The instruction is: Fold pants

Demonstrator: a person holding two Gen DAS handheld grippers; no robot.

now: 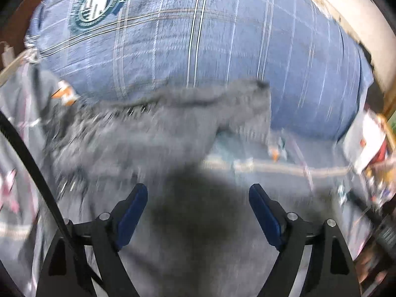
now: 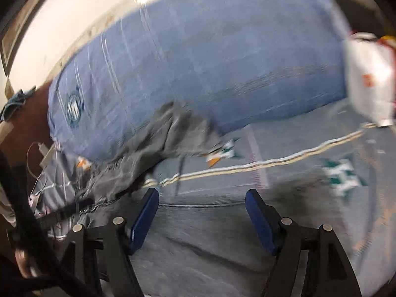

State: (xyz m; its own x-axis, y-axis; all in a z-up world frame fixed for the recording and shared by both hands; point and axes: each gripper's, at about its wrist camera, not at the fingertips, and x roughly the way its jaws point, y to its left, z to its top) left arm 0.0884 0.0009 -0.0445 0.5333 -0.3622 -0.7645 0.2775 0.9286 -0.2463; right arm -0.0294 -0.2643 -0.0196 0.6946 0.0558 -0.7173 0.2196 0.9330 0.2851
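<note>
Grey pants [image 1: 158, 133] lie crumpled on a grey-blue bedsheet, their far end against a blue checked pillow. My left gripper [image 1: 198, 195] is open and empty, hovering over the near part of the pants. In the right wrist view the pants [image 2: 148, 153] lie to the left, ahead of the gripper. My right gripper [image 2: 201, 200] is open and empty over the bedsheet, just right of the pants' near edge. Both views are motion-blurred.
A big blue checked pillow [image 1: 198, 39] with a round green emblem fills the back; it also shows in the right wrist view [image 2: 198, 61]. The bedsheet [image 2: 297, 173] has a striped band and green prints. A white bag [image 2: 368, 79] sits at the right. A black cable [image 1: 32, 163] crosses the left.
</note>
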